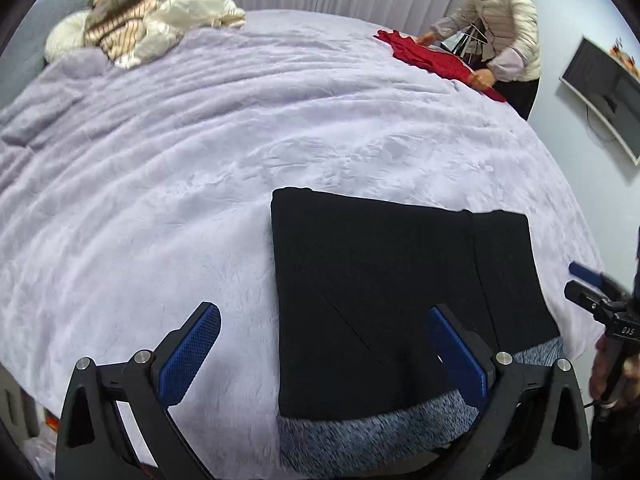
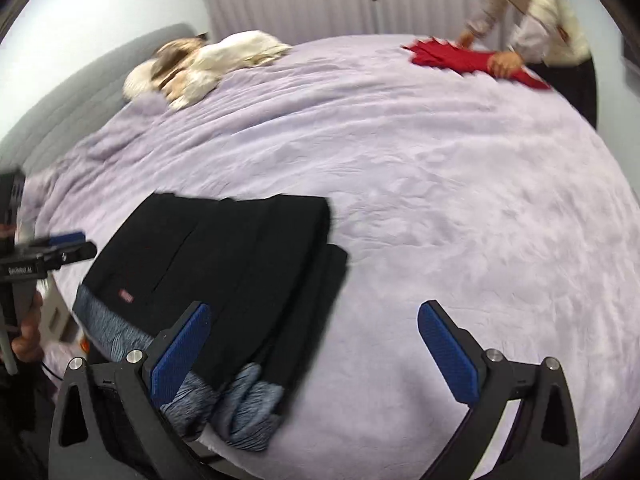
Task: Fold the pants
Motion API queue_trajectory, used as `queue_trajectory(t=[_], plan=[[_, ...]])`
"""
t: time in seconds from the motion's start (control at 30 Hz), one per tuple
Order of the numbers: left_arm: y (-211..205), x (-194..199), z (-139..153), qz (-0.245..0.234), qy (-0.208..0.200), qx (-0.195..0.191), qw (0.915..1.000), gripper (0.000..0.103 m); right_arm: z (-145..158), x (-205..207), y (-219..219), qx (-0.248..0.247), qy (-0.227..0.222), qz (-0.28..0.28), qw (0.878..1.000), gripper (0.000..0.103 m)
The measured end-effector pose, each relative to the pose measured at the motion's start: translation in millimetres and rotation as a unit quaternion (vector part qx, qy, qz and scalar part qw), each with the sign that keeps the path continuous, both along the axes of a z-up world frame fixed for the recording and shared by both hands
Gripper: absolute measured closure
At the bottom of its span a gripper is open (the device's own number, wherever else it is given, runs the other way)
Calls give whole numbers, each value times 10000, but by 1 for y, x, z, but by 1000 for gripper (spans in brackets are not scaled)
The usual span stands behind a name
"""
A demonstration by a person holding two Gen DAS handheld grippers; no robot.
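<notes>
Folded black pants (image 1: pixel 384 292) lie at the near edge of a lavender bedspread (image 1: pixel 192 168), both grippers spread and empty.

The left gripper (image 1: pixel 326 354) hovers over the pants' left border, one blue ribbed pad above bare plush, the other above dark fabric; the right gripper (image 2: pixel 314 354) hangs past their right edge, wide open. The pants form a flat, squarish stack with a fuzzy heathered grey lining (image 1: pixel 360 436) showing at the near hem. A broad stretch of wrinkled, furry cover lies open beyond. Far off, a person (image 1: pixel 502 32) smooths a red garment (image 1: pixel 436 60); cream bedding (image 1: pixel 160 24) is heaped by the headboard.
</notes>
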State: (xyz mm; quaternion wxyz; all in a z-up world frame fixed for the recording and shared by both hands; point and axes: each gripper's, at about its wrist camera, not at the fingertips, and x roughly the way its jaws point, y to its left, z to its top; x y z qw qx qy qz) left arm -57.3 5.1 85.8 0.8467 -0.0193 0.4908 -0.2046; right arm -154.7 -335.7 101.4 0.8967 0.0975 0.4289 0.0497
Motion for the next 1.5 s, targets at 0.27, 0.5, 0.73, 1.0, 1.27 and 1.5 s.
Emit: queue_trajectory(t=[0.27,0.5,0.73,1.0,1.27,1.5], plan=[[-30,24,-65,-520,1098,-183,9924,0,-34,27,8,856,388,283,9952,0],[-32,25,-74,-395,1232,-578,9899,0,-81,53,41,1218,819,707,9866,0],[-39,18,-74,-351,999,-541,9929,0,-83,57,42,1199,866,735,9863,0],[-53,-3,-52,-538,620,-218,9964,22,-57,47,62,770,635,1011,9899,28],[-62,-13,-16,-506,439,61,9977,42,-17,26,65,688,89,1229,9900,47],[-85,-19,22,-611,267,-6,9978,44,14,11,45,604,-283,1195,9906,47]])
